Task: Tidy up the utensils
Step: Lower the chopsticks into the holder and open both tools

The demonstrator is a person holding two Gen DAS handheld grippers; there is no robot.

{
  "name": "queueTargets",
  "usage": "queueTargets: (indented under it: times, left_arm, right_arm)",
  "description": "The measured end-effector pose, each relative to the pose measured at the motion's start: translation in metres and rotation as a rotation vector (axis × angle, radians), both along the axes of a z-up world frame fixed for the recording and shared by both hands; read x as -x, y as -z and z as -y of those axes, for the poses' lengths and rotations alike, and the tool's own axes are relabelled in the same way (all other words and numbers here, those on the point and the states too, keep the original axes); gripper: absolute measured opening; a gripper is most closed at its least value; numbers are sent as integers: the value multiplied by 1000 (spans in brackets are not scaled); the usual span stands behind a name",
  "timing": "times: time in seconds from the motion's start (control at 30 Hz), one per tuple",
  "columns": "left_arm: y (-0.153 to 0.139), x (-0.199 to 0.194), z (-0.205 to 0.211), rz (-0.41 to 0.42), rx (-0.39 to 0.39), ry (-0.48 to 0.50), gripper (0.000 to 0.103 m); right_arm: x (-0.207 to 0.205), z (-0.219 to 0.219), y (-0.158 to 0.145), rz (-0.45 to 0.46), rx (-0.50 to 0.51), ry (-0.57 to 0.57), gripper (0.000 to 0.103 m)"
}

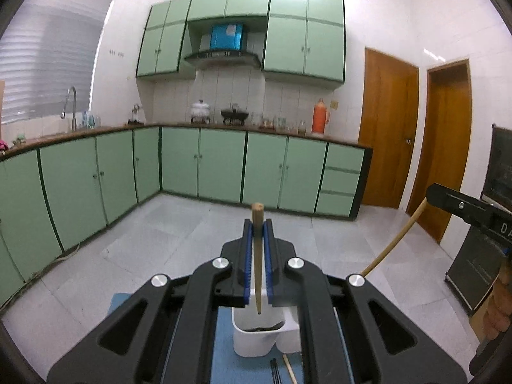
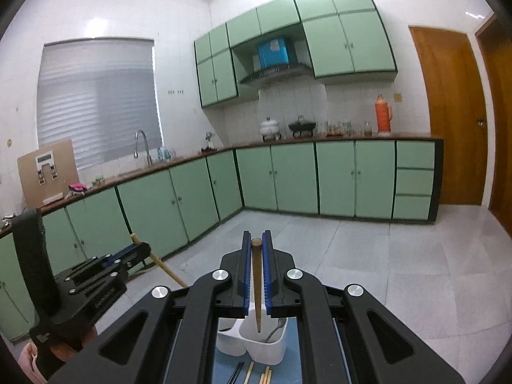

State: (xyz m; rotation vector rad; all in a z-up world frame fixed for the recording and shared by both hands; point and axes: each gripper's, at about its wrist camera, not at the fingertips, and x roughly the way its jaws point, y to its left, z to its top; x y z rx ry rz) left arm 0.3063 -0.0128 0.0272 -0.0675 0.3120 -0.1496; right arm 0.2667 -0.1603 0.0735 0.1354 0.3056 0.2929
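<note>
Wooden chopsticks are the matter in hand: 1 chopstick (image 1: 257,256) stands pinched between the blue pads of the left hand-held gripper (image 1: 258,224), its thin tip hanging just over the white utensil holder (image 1: 252,339) below. The right hand-held gripper (image 2: 256,240) pinches a second chopstick (image 2: 256,288) the same way, tip down above the same holder (image 2: 265,352). Holding each stick near its thick end, pointed tip lowest, looks meant to let it drop cleanly into a compartment. A metal spoon handle (image 2: 275,329) already leans in the right compartment. More chopsticks (image 2: 265,376) and a dark pair (image 2: 236,372) lie on the blue mat (image 2: 288,345) on the tabletop, near the holder, probably waiting their turn.
</note>
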Motion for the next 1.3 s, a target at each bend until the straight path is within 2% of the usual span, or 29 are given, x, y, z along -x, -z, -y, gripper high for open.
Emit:
queueTargets:
  times: [0.17,0.4,0.5,0.57,0.73,0.77,0.83,0.9,0.93,1.0,1.1,1.2,1.3]
  left_arm:
    - [26,-18,-7,-61,0,8,6]
    - [48,-26,-12,-126,-4,24,8]
    - [52,-24,-14,-137,-2,30,18]
    - [52,-20,-15,-135,-5,32,21]
    - [48,-2,-22,-116,-5,25,46]
    - [47,5,-24,-111,-5,22,50]
    - [45,17,-26,-98,-4,9,67]
    - [44,31,-28,-86,-6,-9,75]
    - [45,40,-30,-81,-6,-17,77]
    - [50,57,-33,-79,-5,-33,86]
    - [64,79,-34,-98,-41,-48,90]
    - [83,96,-32,-143,-98,-45,92]
    - [104,110,-34,-214,-116,-22,92]
  right_arm:
    - [-28,-7,31,-80,4,-24,6]
    - [-34,-7,62,-145,-3,-44,7]
    - [-33,-5,66,-157,-2,-46,7]
    - [-30,-2,68,-156,-10,-41,9]
    - [-13,9,65,-133,-22,-17,25]
    - [-9,11,64,-128,-25,-10,31]
    - [4,17,65,-114,-29,15,41]
    - [18,20,68,-108,-26,34,54]
    - [26,21,70,-104,-19,47,56]
    - [42,20,78,-101,3,73,68]
    - [65,17,96,-115,38,112,85]
    - [86,13,119,-152,66,131,95]
    - [104,9,144,-214,91,144,97]
